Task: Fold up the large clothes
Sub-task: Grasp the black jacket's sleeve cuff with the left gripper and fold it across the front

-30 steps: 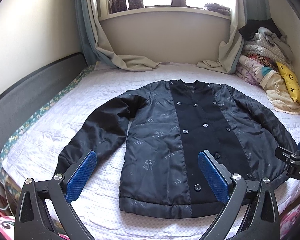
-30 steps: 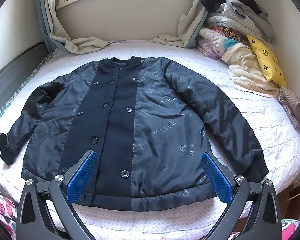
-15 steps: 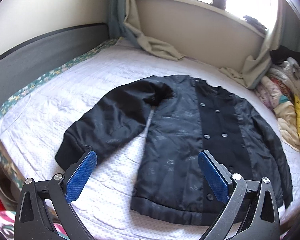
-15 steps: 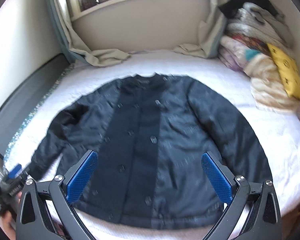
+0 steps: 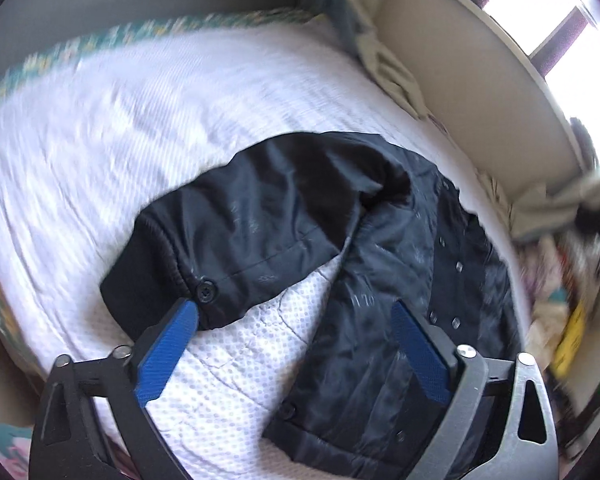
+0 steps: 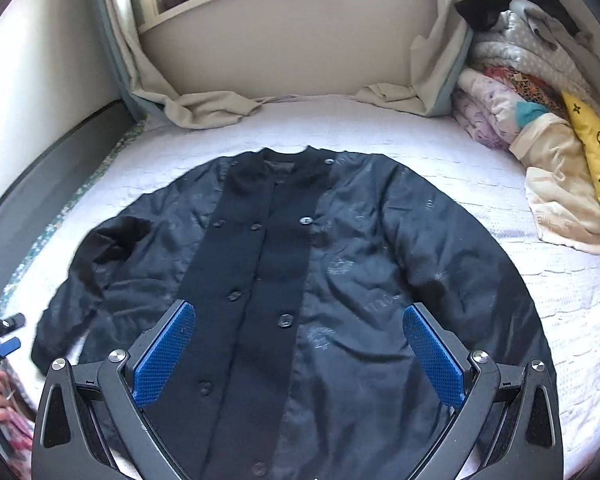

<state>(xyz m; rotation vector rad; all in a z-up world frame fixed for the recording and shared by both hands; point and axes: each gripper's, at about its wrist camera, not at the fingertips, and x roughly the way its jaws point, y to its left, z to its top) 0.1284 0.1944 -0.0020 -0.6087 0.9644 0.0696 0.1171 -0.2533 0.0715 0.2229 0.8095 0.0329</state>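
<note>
So the left gripper (image 5: 294,354) is coming in low on the ribbed cuff (image 5: 148,276) of the dark, shiny button-front jacket (image 6: 300,280), which is spread flat, front up, across the white quilted bed cover (image 6: 560,300). Its blue-padded jaws are wide but just starting to close, and nothing is between them yet: the left pad (image 5: 166,354) sits right at the cuff's near edge, by the small black cuff button (image 5: 206,291). I'd slide in a bit further so both pads bracket the cuff band itself rather than the slippery sleeve fabric, which will probably slip out of a shallow pinch. Grab both layers, not just the top one.

The right gripper (image 6: 300,356) hangs open over the hem and button placket, empty. Probably best to pick up the near hem on that side so the body stays put while the sleeve folds across the chest.

Further back, the collar points at the windowsill wall, with a heap of folded laundry (image 6: 540,120) far right. Keep the fold clear of it.
</note>
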